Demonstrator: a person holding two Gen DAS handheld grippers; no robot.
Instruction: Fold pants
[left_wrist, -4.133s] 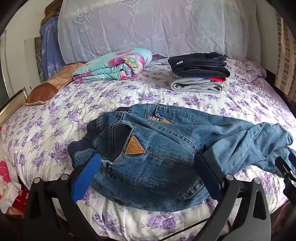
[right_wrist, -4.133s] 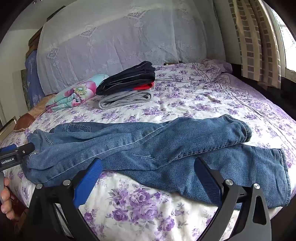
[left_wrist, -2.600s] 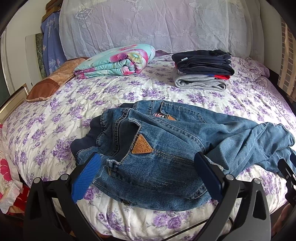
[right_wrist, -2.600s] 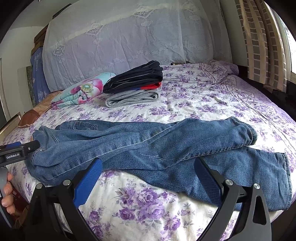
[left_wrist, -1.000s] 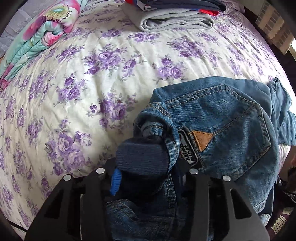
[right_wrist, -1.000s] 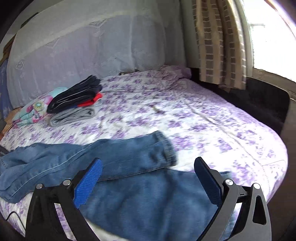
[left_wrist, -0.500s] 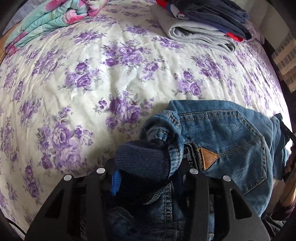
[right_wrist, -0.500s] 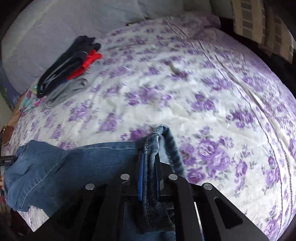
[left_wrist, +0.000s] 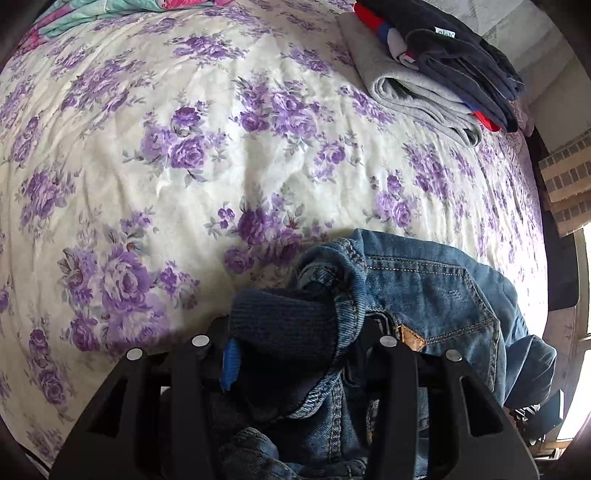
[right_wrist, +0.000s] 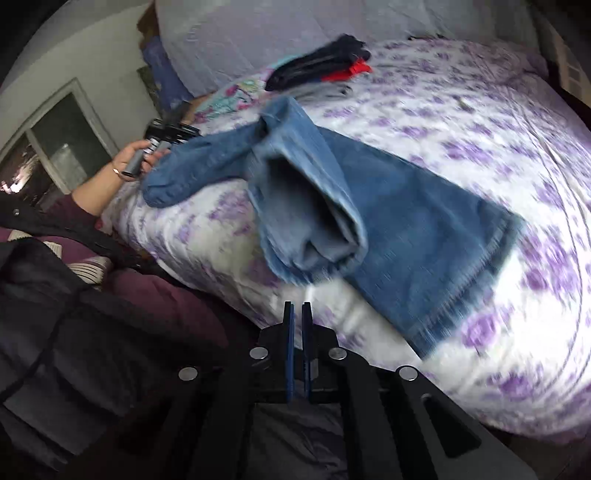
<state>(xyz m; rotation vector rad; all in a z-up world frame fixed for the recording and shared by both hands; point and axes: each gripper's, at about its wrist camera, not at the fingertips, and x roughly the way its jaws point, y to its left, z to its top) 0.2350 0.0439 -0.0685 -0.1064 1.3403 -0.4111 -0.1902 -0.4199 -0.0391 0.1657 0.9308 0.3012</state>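
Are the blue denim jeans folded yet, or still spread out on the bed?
Not folded. The blue denim jeans lie loosely across the floral bedspread, one leg crumpled over the other, waistband bunched in the left gripper.

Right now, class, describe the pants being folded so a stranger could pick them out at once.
Start at the bed with the purple-flowered sheet. At its near edge lie the blue denim jeans, waistband clamped in the left gripper. Unlike the folded clothes pile further back, they are unfolded and carry a tan leather patch.
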